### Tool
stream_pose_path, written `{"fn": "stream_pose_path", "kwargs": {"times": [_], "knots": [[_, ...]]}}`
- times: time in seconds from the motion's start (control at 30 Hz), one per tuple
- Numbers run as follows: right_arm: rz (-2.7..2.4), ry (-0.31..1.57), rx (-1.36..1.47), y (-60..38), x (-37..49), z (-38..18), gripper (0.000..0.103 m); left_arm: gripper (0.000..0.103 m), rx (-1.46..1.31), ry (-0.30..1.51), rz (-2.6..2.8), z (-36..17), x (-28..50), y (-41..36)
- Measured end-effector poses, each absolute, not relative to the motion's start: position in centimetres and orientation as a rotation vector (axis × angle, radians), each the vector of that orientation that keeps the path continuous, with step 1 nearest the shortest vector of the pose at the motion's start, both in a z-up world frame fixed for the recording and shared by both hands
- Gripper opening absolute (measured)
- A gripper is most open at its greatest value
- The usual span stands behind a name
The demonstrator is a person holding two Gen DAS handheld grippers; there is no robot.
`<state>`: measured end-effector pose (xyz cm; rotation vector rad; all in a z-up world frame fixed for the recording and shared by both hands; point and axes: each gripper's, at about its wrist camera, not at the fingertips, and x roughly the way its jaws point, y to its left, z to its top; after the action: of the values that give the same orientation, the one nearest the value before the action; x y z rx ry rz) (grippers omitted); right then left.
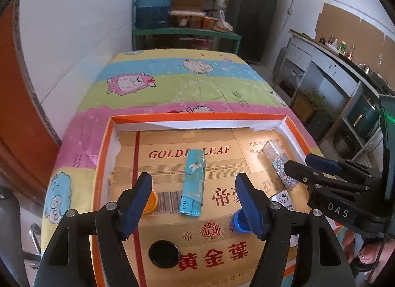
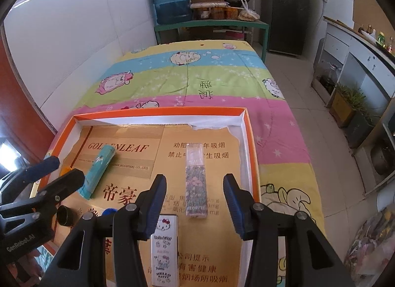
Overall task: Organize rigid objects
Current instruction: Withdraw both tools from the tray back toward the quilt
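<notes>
Both claws hang released above an orange-rimmed tray of small items on a bed.

The left claw (image 1: 193,204) stands spread, nothing between its blue pads, over a teal lighter (image 1: 193,183) lying flat on the gold cardboard liner of the tray (image 1: 103,163). The right claw (image 2: 195,204) is also parted and empty, above a floral lighter (image 2: 196,185) that lies apart from the teal one. A white Hello Kitty lighter (image 2: 165,250) rests just below the floral one. An orange cap (image 1: 151,201), a blue cap (image 1: 239,221) and a black cap (image 1: 164,253) sit near the teal lighter. The tray lies on a striped cartoon bedspread (image 1: 172,84).
</notes>
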<state>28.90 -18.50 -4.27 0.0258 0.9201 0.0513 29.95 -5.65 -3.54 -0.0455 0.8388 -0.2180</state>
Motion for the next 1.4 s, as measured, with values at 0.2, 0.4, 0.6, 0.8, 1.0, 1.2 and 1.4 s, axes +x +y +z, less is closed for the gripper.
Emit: {"fn": "stream_pose_path", "kwargs": {"times": [0.2, 0.4, 0.6, 0.8, 1.0, 1.2, 1.4], "knots": [[0.056, 0.911, 0.035, -18.1, 27.6, -3.8, 0.048, 0.075, -0.041, 0.802, -0.208, -2.9, 28.6, -5.0], [0.048, 0.894, 0.047, -17.7, 25.5, -3.1, 0.048, 0.075, -0.031, 0.776, -0.187, -2.2, 27.2, -4.2], [0.05, 0.865, 0.049, -17.1, 23.2, -2.3, 0.048, 0.075, -0.032, 0.732, -0.171, -1.2, 25.3, -3.5], [0.06, 0.848, 0.05, -16.6, 21.4, -1.6, 0.048, 0.075, -0.02, 0.716, -0.17, -0.6, 23.6, -3.1], [0.062, 0.839, 0.059, -16.1, 19.9, -1.3, 0.048, 0.075, -0.027, 0.701, -0.177, 0.0, 21.9, -2.6], [0.069, 0.84, 0.056, -15.4, 18.3, -1.2, 0.048, 0.075, -0.021, 0.687, -0.186, 0.7, 20.3, -2.3], [0.074, 0.838, 0.056, -14.9, 16.9, -1.1, 0.048, 0.075, -0.021, 0.682, -0.194, 1.1, 18.8, -1.9]]}}
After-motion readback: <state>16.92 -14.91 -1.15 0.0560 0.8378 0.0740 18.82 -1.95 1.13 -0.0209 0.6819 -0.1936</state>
